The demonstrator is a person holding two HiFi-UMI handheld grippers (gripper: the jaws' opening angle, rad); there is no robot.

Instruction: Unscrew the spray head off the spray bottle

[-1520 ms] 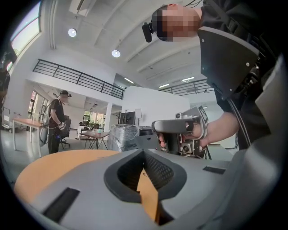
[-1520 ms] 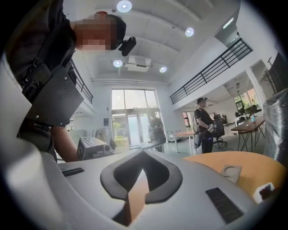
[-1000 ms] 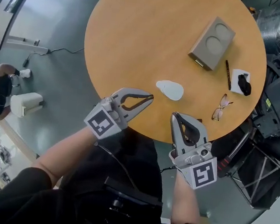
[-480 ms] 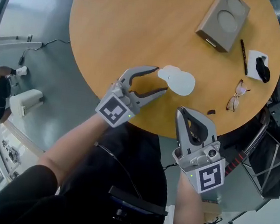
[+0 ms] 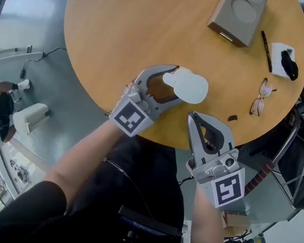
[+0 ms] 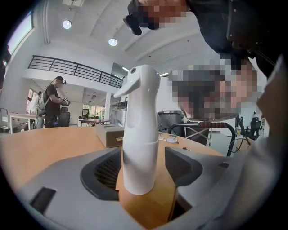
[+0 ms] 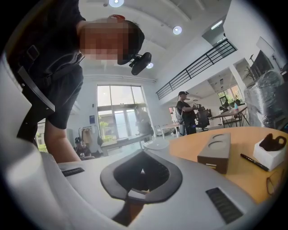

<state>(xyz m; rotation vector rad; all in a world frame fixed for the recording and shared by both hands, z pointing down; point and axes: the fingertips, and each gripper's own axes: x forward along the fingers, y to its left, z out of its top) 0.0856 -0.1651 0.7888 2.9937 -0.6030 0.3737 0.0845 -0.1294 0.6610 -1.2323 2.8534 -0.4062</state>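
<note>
- The left gripper (image 5: 174, 84) has its jaws spread wide, and they have just been opening. The white spray bottle (image 6: 139, 152) stands upright between them, close to one pad with a clear gap to the other, so neither pad clamps it.
- The spray head (image 6: 138, 85) sits on top of the bottle, its nozzle pointing to the left in the left gripper view.
- The right gripper (image 5: 192, 117) has its jaws shut together with nothing between them. It hovers at the near edge of the desk, just right of the bottle and apart from it.
- The bottle stands on the round wooden desk (image 5: 119, 27), near its front edge.
- Farther back lie a grey box with two round recesses (image 5: 241, 14), a black pen (image 5: 267, 51), a pair of glasses (image 5: 259, 101) and a white block with a black object on it (image 5: 286, 58).
</note>
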